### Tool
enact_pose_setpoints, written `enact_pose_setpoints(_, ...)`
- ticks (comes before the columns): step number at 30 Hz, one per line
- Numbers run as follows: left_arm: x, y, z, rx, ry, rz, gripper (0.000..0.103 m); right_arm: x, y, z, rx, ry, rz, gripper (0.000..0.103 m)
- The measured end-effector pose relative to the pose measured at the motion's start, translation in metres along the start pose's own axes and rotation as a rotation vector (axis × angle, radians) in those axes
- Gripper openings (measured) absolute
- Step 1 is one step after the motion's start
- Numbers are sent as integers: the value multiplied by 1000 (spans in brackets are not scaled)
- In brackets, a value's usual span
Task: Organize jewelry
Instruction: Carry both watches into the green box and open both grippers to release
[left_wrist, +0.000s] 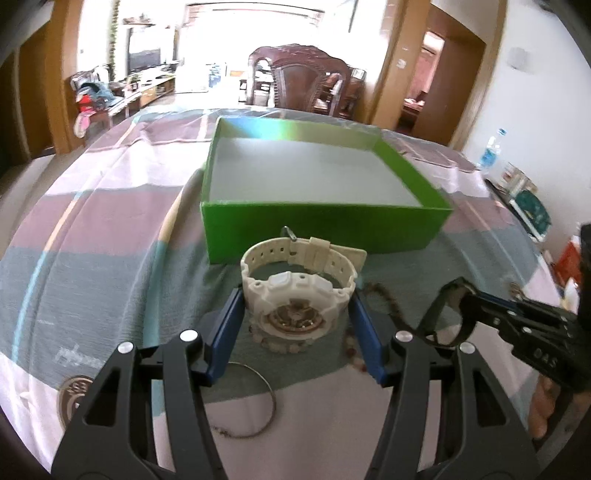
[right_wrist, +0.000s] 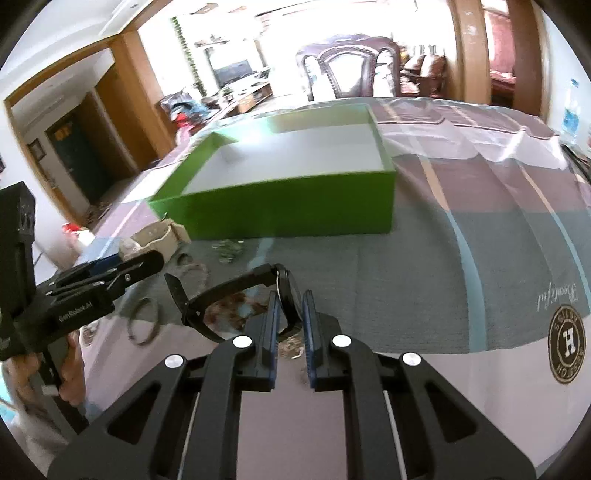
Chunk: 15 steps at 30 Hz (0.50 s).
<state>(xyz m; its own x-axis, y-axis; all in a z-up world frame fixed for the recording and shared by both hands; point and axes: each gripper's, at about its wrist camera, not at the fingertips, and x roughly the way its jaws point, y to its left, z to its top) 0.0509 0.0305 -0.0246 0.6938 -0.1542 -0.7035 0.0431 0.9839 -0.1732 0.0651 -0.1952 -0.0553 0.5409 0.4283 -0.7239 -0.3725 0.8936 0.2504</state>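
Note:
My left gripper (left_wrist: 295, 299) is shut on a cream watch (left_wrist: 295, 291), its blue pads pressing the case from both sides, just in front of the green box (left_wrist: 325, 225). The box stands open with a pale bare floor. My right gripper (right_wrist: 290, 299) is shut on a black watch (right_wrist: 284, 291) by its case, and the black strap (right_wrist: 207, 299) trails out to the left. From the left wrist view the right gripper (left_wrist: 467, 295) reaches in from the right with the black watch (left_wrist: 443, 317) hanging from it. The left gripper (right_wrist: 147, 258) with the cream watch (right_wrist: 155, 240) shows at the right wrist view's left.
On the striped cloth (left_wrist: 110, 240) lie a thin metal bangle (left_wrist: 258, 402), a beaded chain (left_wrist: 384, 302), another ring bangle (right_wrist: 144, 321) and a small pile of chain (right_wrist: 229, 251). A wooden chair (left_wrist: 299, 77) stands beyond the table. Bottles and books (left_wrist: 532, 210) sit at the right.

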Motion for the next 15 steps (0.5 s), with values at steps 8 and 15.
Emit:
enact_pose_setpoints(8,-21,0,53,56,-98,64,58,-17,0,70,-68,-114,-41,13)
enact_pose_setpoints(15,43,14,100,-11,-67,98,58,58,-12,122,-33,-65,-113,13)
